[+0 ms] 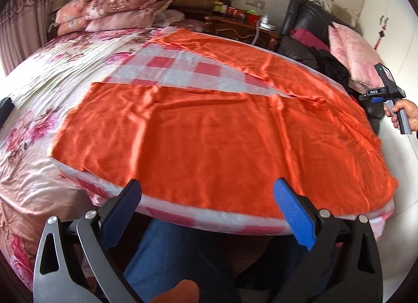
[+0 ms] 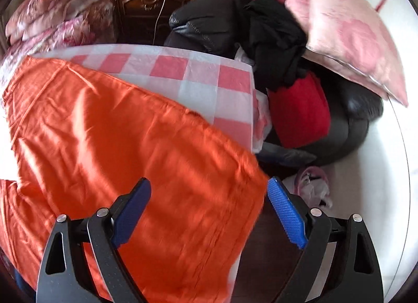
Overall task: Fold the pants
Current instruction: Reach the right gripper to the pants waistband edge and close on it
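Lying flat on a checked cloth (image 1: 183, 65), the soft orange pants (image 1: 209, 133) looked light and limp, best pinched at the waistband edge, both the left gripper (image 1: 209, 206) and right gripper (image 2: 209, 206) gaping wide and empty.

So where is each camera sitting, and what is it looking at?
Left wrist: on the left hand-held gripper, open, looking across the bed at the spread orange pants; the person's blue-jeaned leg and right hand show.
Right wrist: on the right hand-held gripper, open, looking down at the pants' edge and dark sofa.
Shared: pants, checkered cloth, pink pillow.
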### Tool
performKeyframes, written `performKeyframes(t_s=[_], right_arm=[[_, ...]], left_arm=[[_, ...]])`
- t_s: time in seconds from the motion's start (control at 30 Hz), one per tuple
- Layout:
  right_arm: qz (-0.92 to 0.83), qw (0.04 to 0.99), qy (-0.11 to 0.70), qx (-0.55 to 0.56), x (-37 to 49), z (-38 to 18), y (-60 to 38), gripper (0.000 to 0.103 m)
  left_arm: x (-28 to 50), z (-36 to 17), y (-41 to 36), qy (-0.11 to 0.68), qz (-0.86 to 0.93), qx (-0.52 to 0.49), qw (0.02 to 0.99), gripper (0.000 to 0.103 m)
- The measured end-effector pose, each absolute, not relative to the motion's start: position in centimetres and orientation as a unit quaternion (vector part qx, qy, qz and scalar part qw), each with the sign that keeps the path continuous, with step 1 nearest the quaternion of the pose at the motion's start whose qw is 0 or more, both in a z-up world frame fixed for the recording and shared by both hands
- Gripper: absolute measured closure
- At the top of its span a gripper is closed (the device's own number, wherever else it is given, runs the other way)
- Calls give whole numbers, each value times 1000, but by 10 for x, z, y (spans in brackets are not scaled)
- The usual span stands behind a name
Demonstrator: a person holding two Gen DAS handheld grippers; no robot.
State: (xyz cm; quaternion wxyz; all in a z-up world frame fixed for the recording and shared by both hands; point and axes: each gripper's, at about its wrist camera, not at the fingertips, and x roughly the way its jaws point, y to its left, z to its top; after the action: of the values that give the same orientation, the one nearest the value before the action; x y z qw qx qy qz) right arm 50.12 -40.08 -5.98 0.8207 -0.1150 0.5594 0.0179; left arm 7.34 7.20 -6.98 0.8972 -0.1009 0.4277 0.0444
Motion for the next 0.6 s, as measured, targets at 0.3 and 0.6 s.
performKeyframes(t_s=[0.3,0.6], right_arm=[[52,796,592,-113,555,-96,-407,21],[103,782,611,-68,578,-111,-415,49]], left_arm=[[109,-60,116,438,90,-104,888,5],[150,-51,114,438,87,-89,890,5]])
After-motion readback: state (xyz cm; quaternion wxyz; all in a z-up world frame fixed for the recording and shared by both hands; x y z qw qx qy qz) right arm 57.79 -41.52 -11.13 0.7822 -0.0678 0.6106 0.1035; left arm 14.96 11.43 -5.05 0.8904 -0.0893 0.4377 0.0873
